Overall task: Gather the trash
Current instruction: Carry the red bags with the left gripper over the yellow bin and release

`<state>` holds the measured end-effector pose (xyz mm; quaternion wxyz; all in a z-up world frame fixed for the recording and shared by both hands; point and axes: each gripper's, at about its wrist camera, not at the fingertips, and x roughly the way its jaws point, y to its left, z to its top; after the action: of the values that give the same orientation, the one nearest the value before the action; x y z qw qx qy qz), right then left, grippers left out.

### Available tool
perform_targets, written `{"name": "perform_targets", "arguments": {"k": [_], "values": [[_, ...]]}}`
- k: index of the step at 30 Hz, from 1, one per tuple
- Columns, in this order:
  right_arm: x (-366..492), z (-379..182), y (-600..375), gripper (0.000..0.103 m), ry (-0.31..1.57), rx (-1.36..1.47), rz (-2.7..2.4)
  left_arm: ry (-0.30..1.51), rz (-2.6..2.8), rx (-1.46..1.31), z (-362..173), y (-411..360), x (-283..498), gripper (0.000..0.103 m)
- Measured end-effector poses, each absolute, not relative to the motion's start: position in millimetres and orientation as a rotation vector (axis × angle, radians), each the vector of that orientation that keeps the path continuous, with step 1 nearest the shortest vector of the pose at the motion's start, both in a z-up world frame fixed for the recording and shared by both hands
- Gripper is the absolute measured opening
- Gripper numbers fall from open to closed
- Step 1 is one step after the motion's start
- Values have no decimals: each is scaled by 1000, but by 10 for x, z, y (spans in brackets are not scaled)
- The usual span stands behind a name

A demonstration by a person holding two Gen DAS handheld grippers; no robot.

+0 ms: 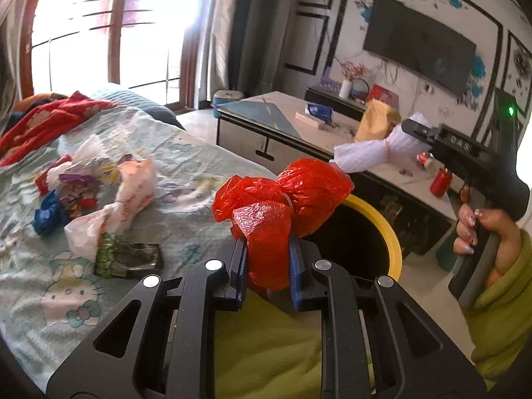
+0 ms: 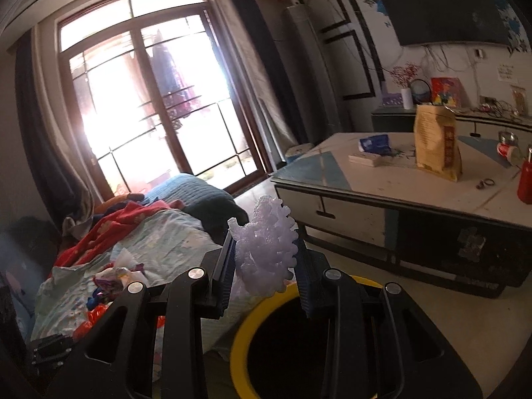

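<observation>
My left jaws (image 1: 267, 249) pinch the red bag (image 1: 282, 199); right jaws (image 2: 264, 259) pinch white foam netting (image 2: 266, 249) — both near the yellow-rimmed bin (image 1: 382, 226). Early release risks missing the rim; wrappers (image 1: 79, 193) lie beyond on the bed (image 1: 186, 166).

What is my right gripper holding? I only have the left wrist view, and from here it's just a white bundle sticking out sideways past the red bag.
Observer: The right gripper is shut on a crumpled white plastic bag, pinched between both pads.
Operator: Is it over the bin yet?
Observer: The yellow-rimmed bin sits just below and in front of the right fingers, its dark opening showing.
Operator: Anything red left on the bed that I can't see?
Observer: Yes, red scraps lie at the bed's near edge, beside the right gripper's left side. Your left gripper is shut on the red plastic bag.
</observation>
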<state>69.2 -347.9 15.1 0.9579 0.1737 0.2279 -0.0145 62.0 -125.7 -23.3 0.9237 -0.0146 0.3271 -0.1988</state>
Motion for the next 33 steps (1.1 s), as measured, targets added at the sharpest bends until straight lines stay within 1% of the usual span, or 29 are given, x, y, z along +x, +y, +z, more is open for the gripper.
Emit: {"name": "perform_targets", "arguments": {"k": [7, 17, 18, 20, 21, 22, 23, 24, 26, 27, 28, 29, 30, 31, 33], "values": [[698, -47, -3678, 31, 524, 369, -84, 724, -435, 66, -454, -1635, 637, 14], [799, -313, -3896, 33, 615, 425, -120, 845, -494, 196, -769, -2113, 832, 14], [816, -345, -3904, 34, 629, 431, -117, 860, -503, 205, -806, -2157, 864, 14], [845, -381, -3916, 39, 647, 435, -121, 883, -525, 223, -885, -2244, 931, 14], [864, -407, -3926, 50, 661, 440, -121, 886, -528, 221, -907, -2266, 956, 17], [875, -433, -3933, 66, 671, 445, -122, 894, -540, 210, -930, -2285, 990, 21], [873, -450, -3945, 70, 674, 447, -130, 903, -552, 188, -947, -2285, 1015, 32], [868, -466, -3965, 71, 673, 451, -146, 906, -553, 167, -958, -2272, 1026, 44], [874, -489, -4002, 71, 677, 462, -160, 894, -569, 130, -943, -2230, 1012, 52], [874, -497, -4023, 71, 676, 469, -168, 881, -574, 114, -918, -2204, 992, 63], [872, -497, -4032, 71, 673, 473, -174, 864, -574, 94, -890, -2161, 979, 71], [869, -495, -4043, 72, 669, 478, -179, 844, -572, 65, -849, -2098, 964, 82], [869, -488, -4050, 72, 667, 481, -184, 819, -568, 37, -799, -2033, 946, 85], [864, -484, -4053, 72, 665, 481, -188, 801, -564, 21, -757, -2000, 929, 86], [846, -471, -4047, 73, 654, 483, -195, 749, -542, -15, -652, -1905, 898, 92]]}}
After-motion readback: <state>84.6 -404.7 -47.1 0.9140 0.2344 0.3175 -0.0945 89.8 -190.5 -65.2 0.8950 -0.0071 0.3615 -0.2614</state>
